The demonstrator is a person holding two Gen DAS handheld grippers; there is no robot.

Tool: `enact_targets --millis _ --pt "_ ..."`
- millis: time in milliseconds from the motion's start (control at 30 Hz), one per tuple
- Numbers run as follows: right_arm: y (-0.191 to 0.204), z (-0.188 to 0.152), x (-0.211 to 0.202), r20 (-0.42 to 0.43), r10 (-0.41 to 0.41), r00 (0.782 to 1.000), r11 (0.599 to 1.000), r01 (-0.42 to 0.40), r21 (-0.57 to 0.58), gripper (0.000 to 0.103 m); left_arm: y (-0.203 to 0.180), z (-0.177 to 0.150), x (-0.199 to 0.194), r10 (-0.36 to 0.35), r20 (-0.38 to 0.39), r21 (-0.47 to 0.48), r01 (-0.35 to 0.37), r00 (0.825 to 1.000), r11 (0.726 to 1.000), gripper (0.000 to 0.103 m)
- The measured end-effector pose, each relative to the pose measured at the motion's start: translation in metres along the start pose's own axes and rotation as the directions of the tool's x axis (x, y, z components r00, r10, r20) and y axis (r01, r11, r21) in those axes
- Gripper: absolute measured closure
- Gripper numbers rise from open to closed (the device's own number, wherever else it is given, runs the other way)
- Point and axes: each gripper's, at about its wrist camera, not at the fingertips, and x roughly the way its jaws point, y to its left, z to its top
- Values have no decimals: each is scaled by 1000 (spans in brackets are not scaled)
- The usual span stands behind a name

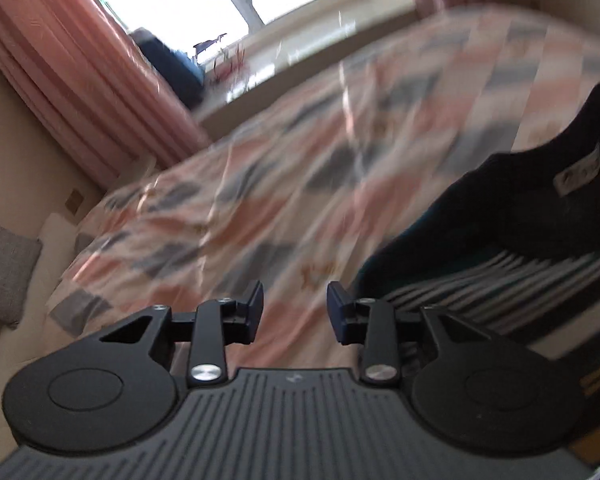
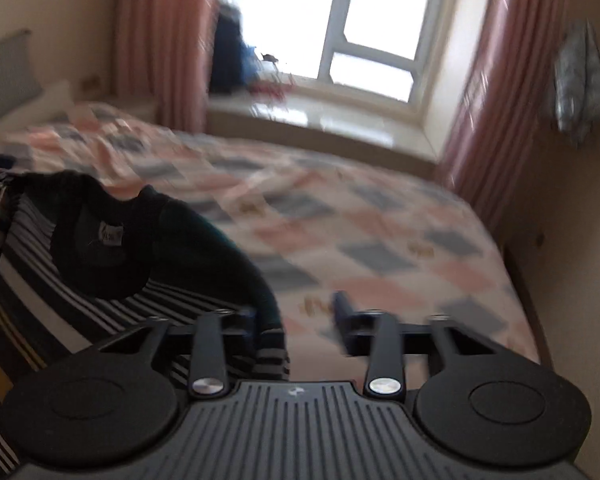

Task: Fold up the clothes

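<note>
A dark sweater with white stripes and a dark collar lies on the bed. In the left wrist view the sweater (image 1: 512, 240) is at the right, its neck label showing. My left gripper (image 1: 295, 312) is open and empty, just left of the sweater's edge, over the quilt. In the right wrist view the sweater (image 2: 99, 264) fills the lower left. My right gripper (image 2: 300, 320) is open, with the sweater's right shoulder edge and striped fabric lying between its jaws, next to the left finger (image 2: 249, 330).
The bed carries a pink, grey and white checked quilt (image 1: 259, 208) (image 2: 360, 232). Pink curtains (image 2: 492, 92) frame a window and sill (image 2: 340, 112) beyond the bed. A grey pillow (image 1: 3, 264) lies at the bed's head. Both views are motion-blurred.
</note>
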Motion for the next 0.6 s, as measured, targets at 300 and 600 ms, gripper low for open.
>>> enact_targets --millis 300,600 --pt "-11 -203 24 -200 233 952 897 -131 423 41 -23 -188 5 -234 -225 -190 193 946 963 71" --pt "-47 -409 -84 -372 324 870 645 84 759 34 -5 -321 -118 -421 -335 -535 197 843 821 72"
